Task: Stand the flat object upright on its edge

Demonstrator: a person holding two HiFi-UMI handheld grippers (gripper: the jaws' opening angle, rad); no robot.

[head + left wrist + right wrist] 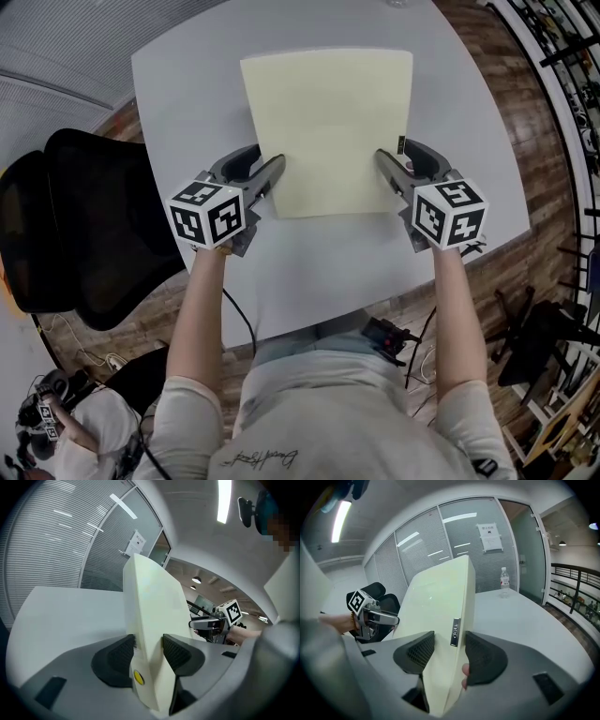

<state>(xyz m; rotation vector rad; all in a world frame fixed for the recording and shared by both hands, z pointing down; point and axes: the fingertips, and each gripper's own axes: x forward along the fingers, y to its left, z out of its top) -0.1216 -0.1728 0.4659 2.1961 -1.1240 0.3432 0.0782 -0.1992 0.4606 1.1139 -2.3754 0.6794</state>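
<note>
Head view looks down on a pale yellow board [328, 131] over a white worktop [187, 94], gripped on both side edges near its closer end. The left gripper [266, 171] takes the board's left edge and the right gripper [392, 167] takes the right edge, each held out on a bare forearm. The board slopes, with its near end lifted. Its far end seems to rest on the worktop, though from above I cannot be sure it touches.

Left gripper view shows its jaws part open, with the board's thin edge standing between them and both ribbed black pads [176, 651] pressed against its faces. A small yellow dot [138, 677] sits on that edge, low down between the jaws. The board rises away from the camera, nearly on edge in this view.

Right gripper view shows the same hold from the other side: jaws part open and clamped on the board's edge, with a small grey label [455, 632] on the edge just at the pads. A fingertip shows behind the right-hand pad.

A black chair [84, 225] stands just left of the worktop. A water bottle [505, 582] stands upright at the worktop's far side, well apart from the board. Behind it is a glass wall [422, 550] with blinds and a paper notice [489, 537].
</note>
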